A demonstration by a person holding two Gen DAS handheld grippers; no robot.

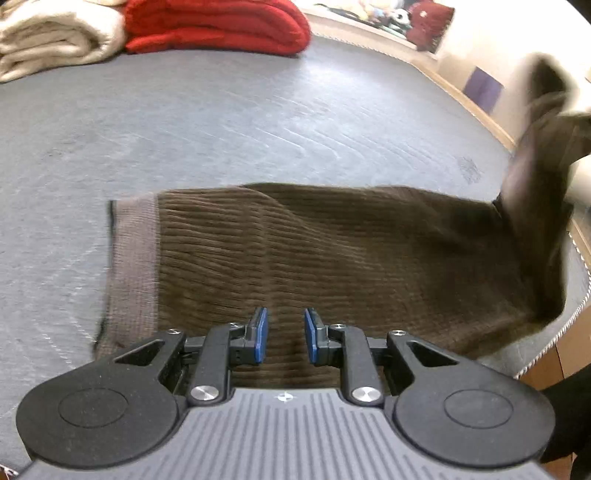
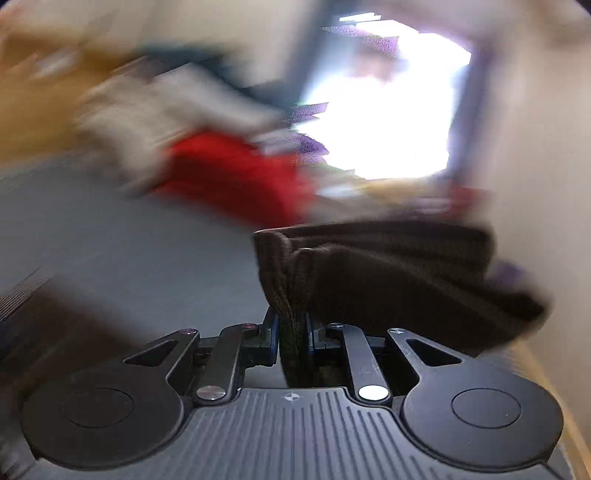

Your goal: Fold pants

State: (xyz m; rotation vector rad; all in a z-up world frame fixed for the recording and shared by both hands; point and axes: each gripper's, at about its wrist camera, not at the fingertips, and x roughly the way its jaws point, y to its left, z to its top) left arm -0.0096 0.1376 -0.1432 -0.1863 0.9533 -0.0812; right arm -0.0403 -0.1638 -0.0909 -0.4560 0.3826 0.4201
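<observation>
Dark brown corduroy pants (image 1: 314, 254) lie flat on the grey mattress (image 1: 221, 129), with a lighter ribbed band (image 1: 135, 266) at their left end. My left gripper (image 1: 284, 338) is open and empty, just above the near edge of the pants. At the right the pants rise off the mattress (image 1: 535, 166). In the blurred right wrist view my right gripper (image 2: 291, 332) is shut on a bunched edge of the pants (image 2: 388, 280) and holds it in the air.
A folded cream blanket (image 1: 48, 40) and a folded red blanket (image 1: 218, 26) lie at the far side of the mattress. The mattress edge with white piping (image 1: 569, 314) runs at the right, a wooden frame beyond it.
</observation>
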